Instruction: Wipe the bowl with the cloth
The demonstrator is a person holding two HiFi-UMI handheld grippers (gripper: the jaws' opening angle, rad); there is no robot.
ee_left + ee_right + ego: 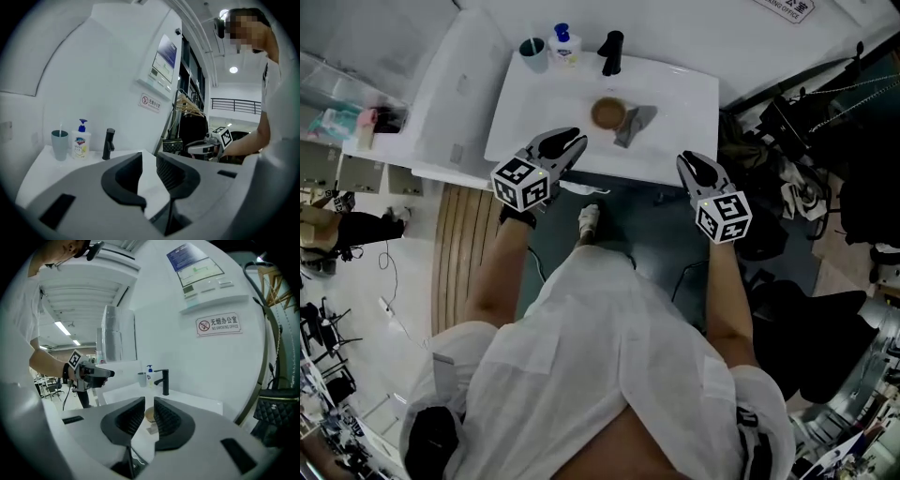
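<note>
A brown bowl (607, 113) sits on the white sink counter (684, 103), with a crumpled grey cloth (635, 125) touching its right side. Both grippers hover at the counter's near edge, apart from bowl and cloth. My left gripper (572, 142) is at the front left; its jaws (149, 161) are open with nothing between them. My right gripper (689, 161) is at the front right, with jaws (150, 404) parted by a narrow gap and empty. Through that gap the right gripper view shows the bowl (149, 413) and the cloth (153, 428). The left gripper view shows neither.
A black tap (612, 52), a soap bottle (565, 45) and a teal cup (534, 53) stand along the counter's back edge. Dark bags and clutter (787, 141) lie to the right. My shoe (591, 220) is below the counter's front edge.
</note>
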